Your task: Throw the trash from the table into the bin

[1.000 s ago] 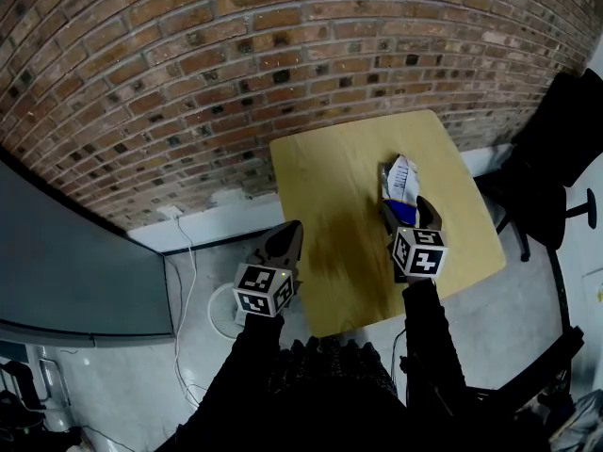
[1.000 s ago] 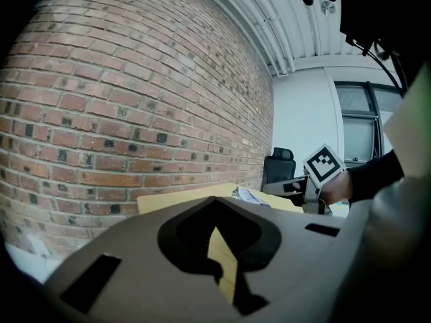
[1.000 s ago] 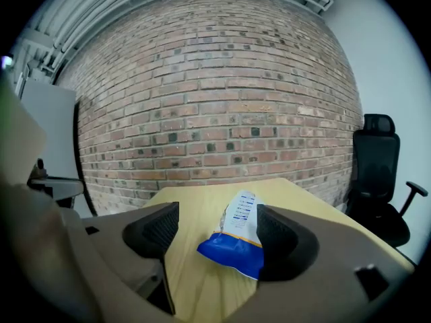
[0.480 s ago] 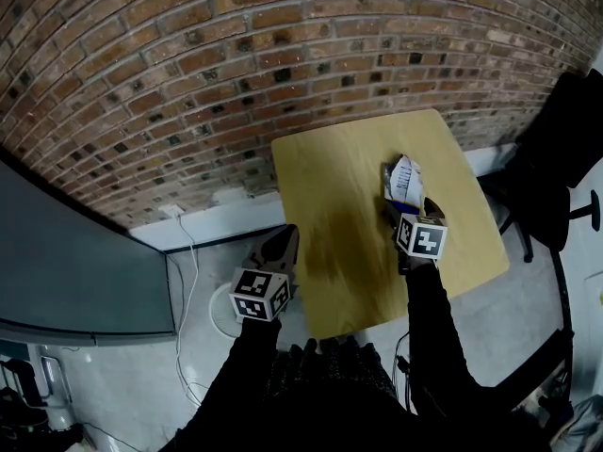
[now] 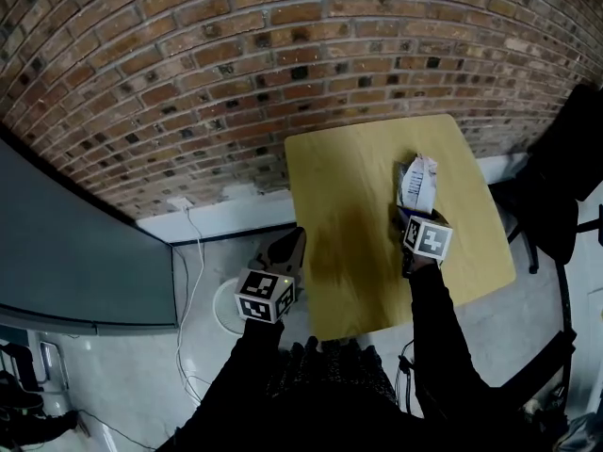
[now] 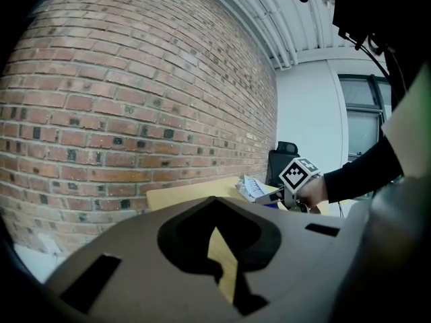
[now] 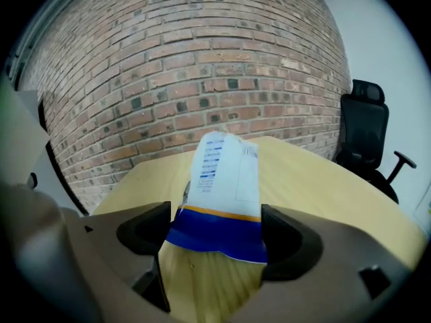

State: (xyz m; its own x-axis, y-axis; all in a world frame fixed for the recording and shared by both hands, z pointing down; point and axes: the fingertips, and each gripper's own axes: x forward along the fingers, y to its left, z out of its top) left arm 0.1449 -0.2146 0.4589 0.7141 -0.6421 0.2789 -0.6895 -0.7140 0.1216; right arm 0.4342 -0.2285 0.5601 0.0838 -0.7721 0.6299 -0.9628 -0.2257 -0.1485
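Trash pickup looks barely begun, with nothing thrown away yet.

Head view: a white and blue packet (image 5: pixel 418 179) lies on the yellow wooden table (image 5: pixel 349 196). The right gripper (image 5: pixel 407 217) is at the packet's near end. The left gripper (image 5: pixel 287 245) hangs beside the table over the pale floor (image 5: pixel 122 384), above a white round thing (image 5: pixel 224 307) that may be the bin. A brick wall (image 5: pixel 236 83) runs behind, and a black office chair (image 5: pixel 565 168) stands at the right.

Left gripper view: its jaws are together and hold nothing.

Right gripper view: its jaws have just been opening and stand wide apart, with the packet's blue end between them, apparently not pinched. Gripping, carrying and dropping all remain.
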